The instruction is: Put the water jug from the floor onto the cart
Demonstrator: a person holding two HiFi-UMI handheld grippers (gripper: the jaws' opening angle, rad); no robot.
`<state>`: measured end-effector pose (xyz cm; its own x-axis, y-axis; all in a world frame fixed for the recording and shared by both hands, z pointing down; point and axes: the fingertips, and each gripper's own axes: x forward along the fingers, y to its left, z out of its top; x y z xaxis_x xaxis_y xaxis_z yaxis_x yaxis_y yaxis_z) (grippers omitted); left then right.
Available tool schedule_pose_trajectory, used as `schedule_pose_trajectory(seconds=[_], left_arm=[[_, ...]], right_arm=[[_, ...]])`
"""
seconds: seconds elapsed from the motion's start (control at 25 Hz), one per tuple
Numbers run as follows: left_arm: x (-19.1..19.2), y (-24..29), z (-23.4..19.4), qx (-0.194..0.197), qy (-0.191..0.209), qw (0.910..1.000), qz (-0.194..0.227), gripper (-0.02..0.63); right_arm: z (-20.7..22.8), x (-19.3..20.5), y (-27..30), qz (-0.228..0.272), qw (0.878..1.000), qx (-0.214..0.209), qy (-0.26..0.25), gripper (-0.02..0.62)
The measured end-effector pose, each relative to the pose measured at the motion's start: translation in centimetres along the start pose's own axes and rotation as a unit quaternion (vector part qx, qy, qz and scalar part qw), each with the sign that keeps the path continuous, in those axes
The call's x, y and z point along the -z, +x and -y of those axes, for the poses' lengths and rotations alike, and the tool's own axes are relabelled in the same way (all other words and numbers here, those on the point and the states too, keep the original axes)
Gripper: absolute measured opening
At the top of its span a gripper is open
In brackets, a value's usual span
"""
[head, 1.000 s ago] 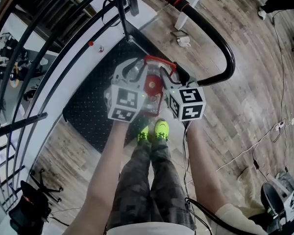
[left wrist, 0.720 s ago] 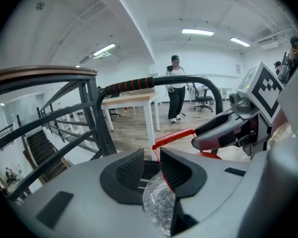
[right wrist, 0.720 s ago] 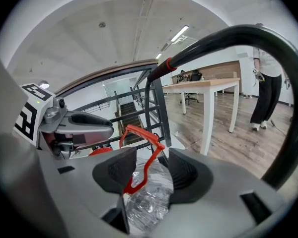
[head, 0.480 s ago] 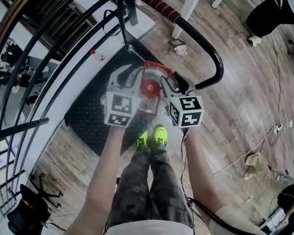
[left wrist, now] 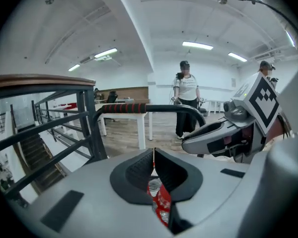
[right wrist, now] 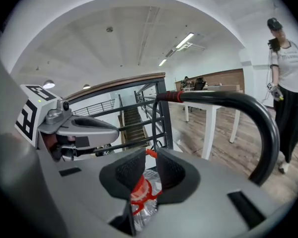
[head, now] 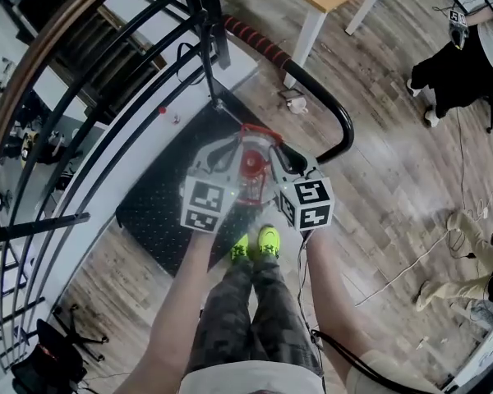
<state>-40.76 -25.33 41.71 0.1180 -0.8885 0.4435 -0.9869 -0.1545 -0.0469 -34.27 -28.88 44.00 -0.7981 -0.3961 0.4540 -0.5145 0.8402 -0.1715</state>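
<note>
Hanging between the two grippers, the water jug [head: 248, 169] sits over the black studded deck [head: 160, 212] of the cart, toward the end that carries the push bar [head: 338, 130]. From the head view it cannot be confirmed whether the jug's base is clear of the deck.

Left gripper [left wrist: 153, 157]: jaws clenched almost fully together. A thin sliver of the jug's red carry handle [head: 260, 129] is nipped between the ribbed black pads [left wrist: 139, 168] at their tips. The jug's neck and red cap area show directly beneath the pads, so the body hangs below the fingers and not between them.

Right gripper [right wrist: 150, 155]: jaws have just been closing and now stand narrowly apart. The red handle runs up through the gap and is clasped at the pad tips [right wrist: 126, 171]. The red cap ring and clear plastic shoulder of the jug lie below and just behind these pads.

Both grippers approach the handle from the person's side, left and right of the cap, marker cubes facing upward. Each gripper is visible in the other's view, close alongside.

Surroundings: wood-plank floor [head: 386, 179], a dark stair railing [head: 107, 64] left of the cart, and a person [left wrist: 186, 95] standing beyond the push bar.
</note>
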Motion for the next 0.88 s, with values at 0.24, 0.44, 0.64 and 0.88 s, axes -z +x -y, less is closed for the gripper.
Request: schedule_pose_trajectory(seconds=[0.24,0.44,0.64,0.88], left_arm=[[-2.4,-2.4,1.4,0.01,-0.013,0.9999,0.002,0.014],[-4.4,-4.3,2.4,0.017,-0.019,0.9997,-0.003,0.014],[-6.4,-5.9,2.1,0.007,-0.015,0.9999,-0.001,0.014],[-7.8,-7.0,3.6,0.019,-0.017,0.9997,-0.003,0.014]], right_arm=[[-2.9,-3.3,-2.6,0.027,0.999,-0.032,-0.009,0.038],[-4.6,-5.6,-4.5,0.043,0.999,-0.033,-0.007,0.025],[-6.2,-7.7,-5.0,0.049,0.998,-0.043,0.004,0.025],[-7.4,-8.5,-6.5,0.045,0.998,-0.051,0.003,0.025]])
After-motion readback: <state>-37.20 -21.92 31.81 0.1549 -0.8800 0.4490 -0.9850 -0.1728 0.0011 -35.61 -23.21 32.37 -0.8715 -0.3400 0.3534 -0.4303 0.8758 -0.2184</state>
